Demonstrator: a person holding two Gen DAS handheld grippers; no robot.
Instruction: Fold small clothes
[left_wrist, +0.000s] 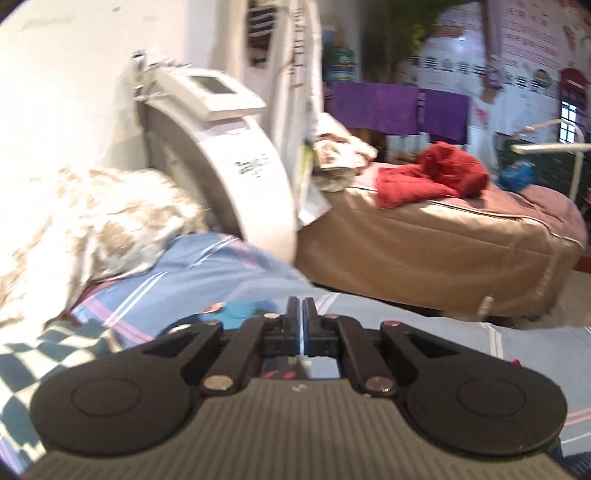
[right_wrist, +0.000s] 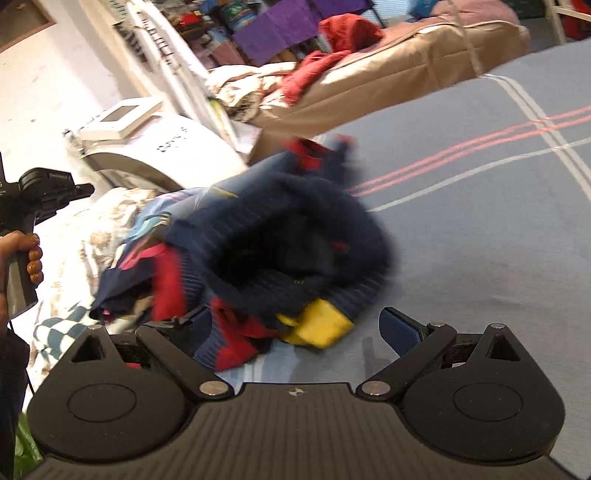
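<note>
- Left gripper (left_wrist: 301, 308): jaws pressed together, nothing visible between them, above the striped blue bed sheet (left_wrist: 207, 269).
- Right gripper (right_wrist: 308, 326): jaws wide apart, low over the sheet.
- Navy sweater (right_wrist: 280, 240): crumpled heap with red and yellow parts, near edge lying between the right jaws.
- Open flat sheet to the right of the heap.

A small navy ribbed-knit garment (right_wrist: 295, 240) with red and yellow patches is seen crumpled in a loose heap. It lies on a blue striped bedsheet (right_wrist: 480, 221), motion-blurred. Its far end is seen in the left view as blue cloth (left_wrist: 240, 308).
</note>
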